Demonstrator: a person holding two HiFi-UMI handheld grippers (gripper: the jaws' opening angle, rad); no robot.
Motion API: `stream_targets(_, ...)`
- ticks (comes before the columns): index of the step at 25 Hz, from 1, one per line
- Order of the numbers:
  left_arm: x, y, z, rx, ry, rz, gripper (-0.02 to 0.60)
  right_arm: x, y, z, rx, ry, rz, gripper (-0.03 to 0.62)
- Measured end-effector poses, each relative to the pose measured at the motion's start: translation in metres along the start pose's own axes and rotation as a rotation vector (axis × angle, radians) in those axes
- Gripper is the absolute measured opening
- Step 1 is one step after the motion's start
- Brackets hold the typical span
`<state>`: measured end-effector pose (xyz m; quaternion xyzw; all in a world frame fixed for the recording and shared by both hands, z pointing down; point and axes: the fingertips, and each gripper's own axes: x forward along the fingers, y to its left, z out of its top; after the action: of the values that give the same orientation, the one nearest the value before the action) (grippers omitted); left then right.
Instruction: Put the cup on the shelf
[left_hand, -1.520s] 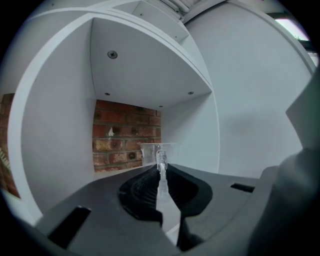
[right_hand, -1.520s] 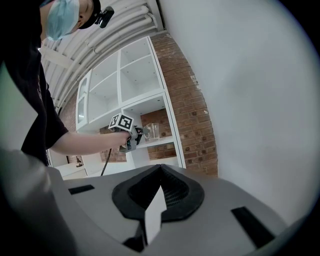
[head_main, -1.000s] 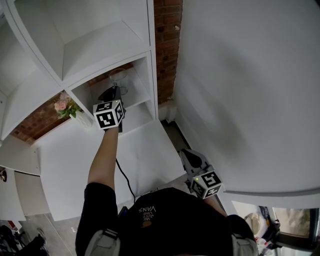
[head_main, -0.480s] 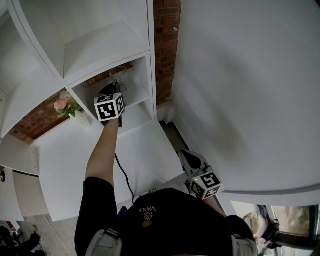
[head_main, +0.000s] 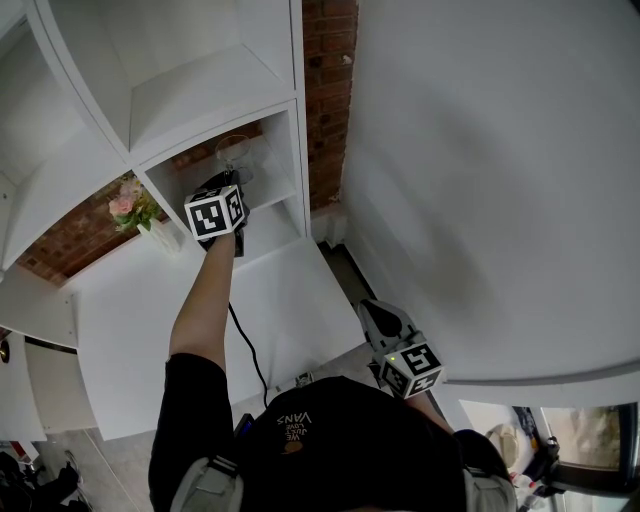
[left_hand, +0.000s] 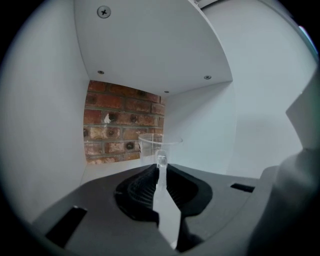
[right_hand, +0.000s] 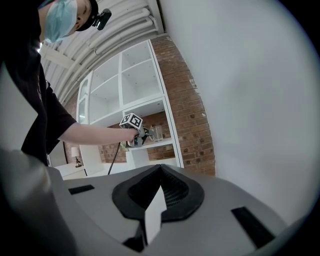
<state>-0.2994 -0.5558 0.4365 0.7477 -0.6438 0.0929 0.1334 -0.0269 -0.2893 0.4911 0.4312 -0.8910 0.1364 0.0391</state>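
Deep inside an open compartment of the white shelf unit (head_main: 292, 150), my left gripper (left_hand: 160, 167) reaches forward, its jaws drawn almost together and pinching the near wall of a clear plastic cup (left_hand: 150, 149) at their tips. Upright, the cup stands on the compartment's white floor, towards the back, in front of the exposed brick wall (left_hand: 120, 125) behind the unit. From the head view, my outstretched left arm (head_main: 205, 300) runs up to the gripper's marker cube (head_main: 215, 213), which sits at the mouth of the compartment, and a black cable (head_main: 245, 345) trails down from it across the white counter (head_main: 140, 330) below. Pink flowers (head_main: 128, 205) occupy the neighbouring compartment to the left. My right gripper (right_hand: 160, 170) is held low beside my body, well apart from the shelf, its jaws closed together with nothing between them; its camera looks across at the shelf unit, where the left gripper and the cup appear small in the lit compartment. At right, a plain white wall (head_main: 480, 150) fills the frame, meeting a strip of brick beside the shelving.
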Motion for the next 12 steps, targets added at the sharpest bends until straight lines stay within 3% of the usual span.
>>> stream_targets(12,-0.029,-0.007,0.009,0.027,-0.064,0.015,0.055,-0.017,0.006,-0.003,0.006,-0.003,0.028,0.0)
